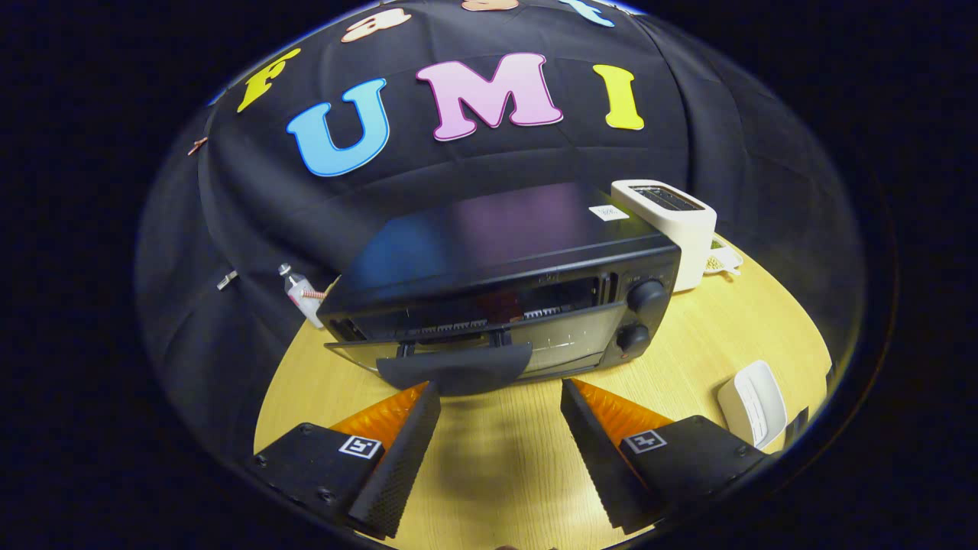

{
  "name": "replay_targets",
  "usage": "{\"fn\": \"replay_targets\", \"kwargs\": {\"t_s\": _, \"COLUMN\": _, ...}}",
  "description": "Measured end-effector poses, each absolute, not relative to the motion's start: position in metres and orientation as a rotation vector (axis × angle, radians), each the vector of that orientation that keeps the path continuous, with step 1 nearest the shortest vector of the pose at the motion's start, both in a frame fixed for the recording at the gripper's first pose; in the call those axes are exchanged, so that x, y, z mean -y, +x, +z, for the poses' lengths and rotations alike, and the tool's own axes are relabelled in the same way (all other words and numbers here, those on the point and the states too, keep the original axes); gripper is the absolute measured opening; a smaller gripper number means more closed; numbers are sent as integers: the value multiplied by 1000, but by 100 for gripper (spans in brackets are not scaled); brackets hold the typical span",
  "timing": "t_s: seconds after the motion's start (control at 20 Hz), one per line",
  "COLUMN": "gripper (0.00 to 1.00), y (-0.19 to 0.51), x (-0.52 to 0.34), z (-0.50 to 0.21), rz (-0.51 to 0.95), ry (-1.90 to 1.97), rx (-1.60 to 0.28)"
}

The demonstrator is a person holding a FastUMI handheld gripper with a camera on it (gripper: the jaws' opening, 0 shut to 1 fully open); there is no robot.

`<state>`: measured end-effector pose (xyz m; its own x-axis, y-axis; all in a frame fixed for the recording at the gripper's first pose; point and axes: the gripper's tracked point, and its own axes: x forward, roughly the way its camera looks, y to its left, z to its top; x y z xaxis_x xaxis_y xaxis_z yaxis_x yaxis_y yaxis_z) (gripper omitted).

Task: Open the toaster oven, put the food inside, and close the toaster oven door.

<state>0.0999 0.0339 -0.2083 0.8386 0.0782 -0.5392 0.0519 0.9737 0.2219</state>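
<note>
A black toaster oven (504, 252) stands on the wooden table (688, 351), just ahead of my fingers. Its glass door (558, 344) hangs part-way open, tilted toward me, with a dark gap showing the rack behind its top edge. The door's wide black handle (454, 370) sits right in front of my fingertips, slightly toward the left finger. My gripper (500, 389) is open, with bare table between the fingers. Two round knobs (646, 294) are on the oven's right side.
A white slot toaster (672, 221) stands behind the oven's right end, with a small white dish (722, 263) beside it. A white flat object (752, 401) lies on the table beyond the right finger. A small bottle (302, 294) stands left of the oven.
</note>
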Motion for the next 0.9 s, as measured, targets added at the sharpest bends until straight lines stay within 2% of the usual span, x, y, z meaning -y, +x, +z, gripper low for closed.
{"fn": "replay_targets", "kwargs": {"t_s": 0.25, "gripper": 98, "y": 96, "x": -24, "z": -156, "rz": 44, "ry": 208, "rx": -466}}
{"fn": "replay_targets", "kwargs": {"t_s": 0.45, "gripper": 98, "y": 87, "x": 9, "z": -86, "rz": 41, "ry": 96, "rx": -278}}
{"fn": "replay_targets", "kwargs": {"t_s": 0.65, "gripper": 98, "y": 59, "x": 46, "z": -28, "rz": 7, "ry": -19, "rx": -108}}
{"fn": "replay_targets", "kwargs": {"t_s": 0.9, "gripper": 98, "y": 16, "x": 70, "z": 13, "rz": -32, "ry": 22, "rx": -27}}
